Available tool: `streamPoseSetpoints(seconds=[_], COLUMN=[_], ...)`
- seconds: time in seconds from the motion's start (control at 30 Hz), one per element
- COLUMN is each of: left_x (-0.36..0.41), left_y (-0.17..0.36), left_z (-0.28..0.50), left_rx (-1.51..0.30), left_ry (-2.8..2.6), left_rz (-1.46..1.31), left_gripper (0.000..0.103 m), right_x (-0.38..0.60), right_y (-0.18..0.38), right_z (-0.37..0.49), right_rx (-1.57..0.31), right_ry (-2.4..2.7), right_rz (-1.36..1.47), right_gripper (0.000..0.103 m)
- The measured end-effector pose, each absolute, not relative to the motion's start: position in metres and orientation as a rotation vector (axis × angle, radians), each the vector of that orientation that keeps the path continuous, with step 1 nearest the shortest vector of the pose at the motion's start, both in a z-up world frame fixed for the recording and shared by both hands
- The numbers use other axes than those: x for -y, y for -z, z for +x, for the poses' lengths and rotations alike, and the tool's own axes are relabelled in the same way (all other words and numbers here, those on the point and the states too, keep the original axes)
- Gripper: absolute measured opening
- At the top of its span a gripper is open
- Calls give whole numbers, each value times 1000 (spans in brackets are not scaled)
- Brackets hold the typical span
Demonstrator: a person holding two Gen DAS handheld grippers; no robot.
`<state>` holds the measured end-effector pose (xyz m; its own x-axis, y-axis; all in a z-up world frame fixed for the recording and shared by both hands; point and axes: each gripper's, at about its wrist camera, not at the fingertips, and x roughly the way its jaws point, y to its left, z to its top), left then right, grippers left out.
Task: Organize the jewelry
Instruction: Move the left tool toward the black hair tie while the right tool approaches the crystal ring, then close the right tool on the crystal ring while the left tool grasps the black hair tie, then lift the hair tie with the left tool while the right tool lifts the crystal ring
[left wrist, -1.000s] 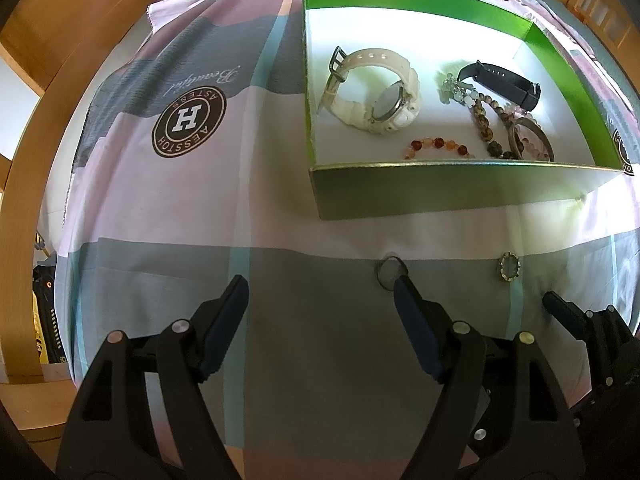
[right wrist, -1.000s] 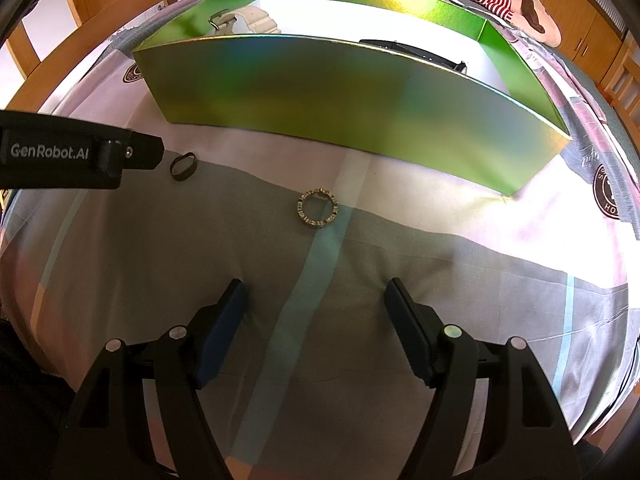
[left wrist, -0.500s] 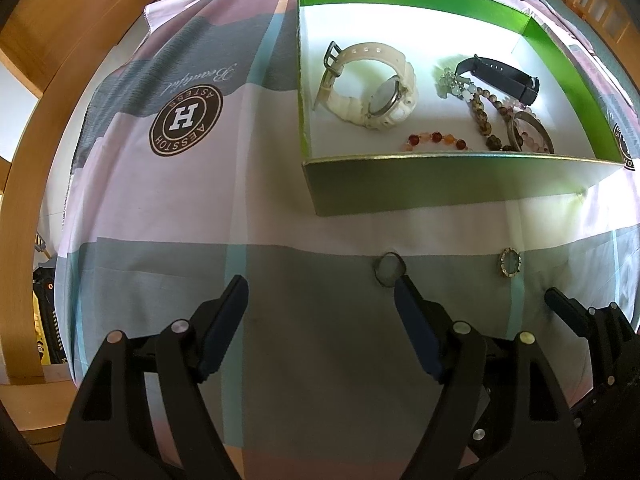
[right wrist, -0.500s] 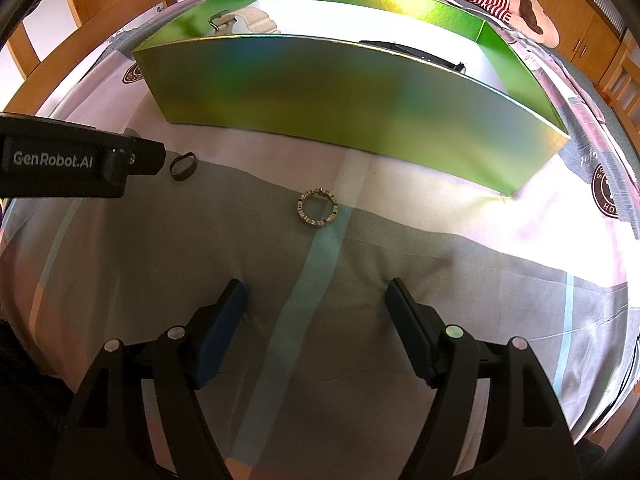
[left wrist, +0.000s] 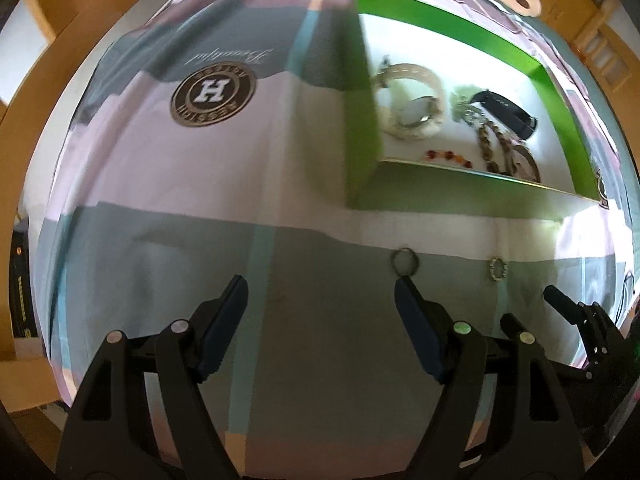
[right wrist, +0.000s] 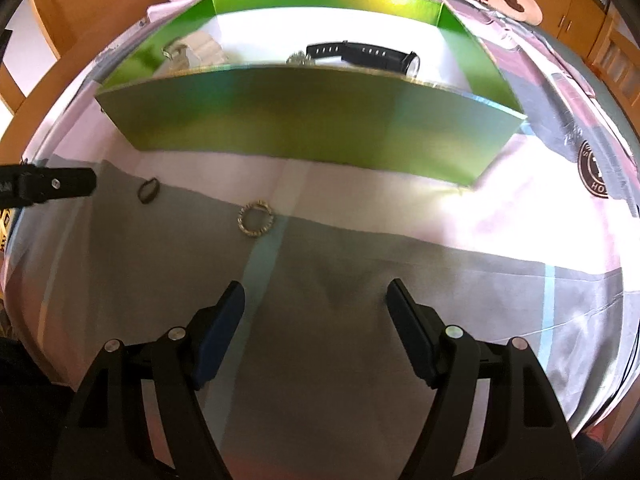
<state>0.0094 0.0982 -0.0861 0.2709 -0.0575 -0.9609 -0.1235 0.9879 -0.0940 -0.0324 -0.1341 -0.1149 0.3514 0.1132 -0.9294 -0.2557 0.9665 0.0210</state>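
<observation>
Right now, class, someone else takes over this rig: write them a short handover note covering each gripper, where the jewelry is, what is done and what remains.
Left gripper: open, empty, above the bedsheet.
Right gripper: open, empty.
In the green box: white watch, black watch, bead bracelets.
Left out on the sheet in front of the box: dark ring just past the left gripper's right fingertip, gold beaded ring ahead of the right gripper.
Remaining: pick up both rings and put them in the box.
</observation>
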Motion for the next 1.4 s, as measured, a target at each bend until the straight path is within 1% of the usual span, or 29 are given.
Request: streamPoseSetpoints(seconds=[0.1,0.13,0.17,0.27,0.37,0.73,0.77,0.8,0.87,0.93,1.0,1.03,1.07,1.1,1.17,1.27,1.33,1.4], left_x=[-104,-106,-106,-109,-110,-43,-38,-34,-28,-26,-25,-25,-25,-27,-32,-30,-36,-37], left_y=[92,93,93,97,100,104,106,107,112,116,118,117,117,117,115,117,114,113], left_z=[10,10,8,12,17,26,26,26,26,26,26,25,25,23,20,19,18,18], left_rx=[-1312,-1315,-1316,-1322,-1315,-1291,-1295,-1297,-1305,-1315,-1309,-1307,-1305,-1302,-1300,-1298,-1296,-1294], left_ry=[-55,-52,-45,-17,-24,68,77,82,88,85,79,76,70,62,55,46,47,47], left_rz=[-182,-198,-215,-297,-319,-121,-102,-84,-54,-36,-13,-6,-1,4,-3,-13,-13,-9], left_gripper=[76,76,76,76,76,76,74,72,61,56,55,52,47,43,32,21,19,19], right_x=[119,113,107,94,87,101,100,99,90,82,80,80,78,78,81,80,85,85], right_y=[116,116,116,116,115,115,115,115,114,115,115,115,115,115,116,116,115,115], right_z=[-22,-17,-11,7,13,-1,-3,-9,-11,-4,-4,-4,-3,-4,-7,-10,-16,-17], right_rx=[-1168,-1157,-1150,-1149,-1151,-1167,-1167,-1166,-1161,-1157,-1154,-1153,-1152,-1150,-1148,-1143,-1140,-1137], right_ry=[-271,-293,-310,-308,-315,-338,-337,-336,-330,-322,-315,-312,-311,-310,-308,-302,-299,-296], right_rz=[-163,-171,-176,-163,-170,-143,-144,-148,-160,-173,-177,-178,-178,-180,-181,-185,-188,-192], right_gripper=[69,62,50,33,22,21,21,21,21,21,21,21,21,21,21,21,21,21])
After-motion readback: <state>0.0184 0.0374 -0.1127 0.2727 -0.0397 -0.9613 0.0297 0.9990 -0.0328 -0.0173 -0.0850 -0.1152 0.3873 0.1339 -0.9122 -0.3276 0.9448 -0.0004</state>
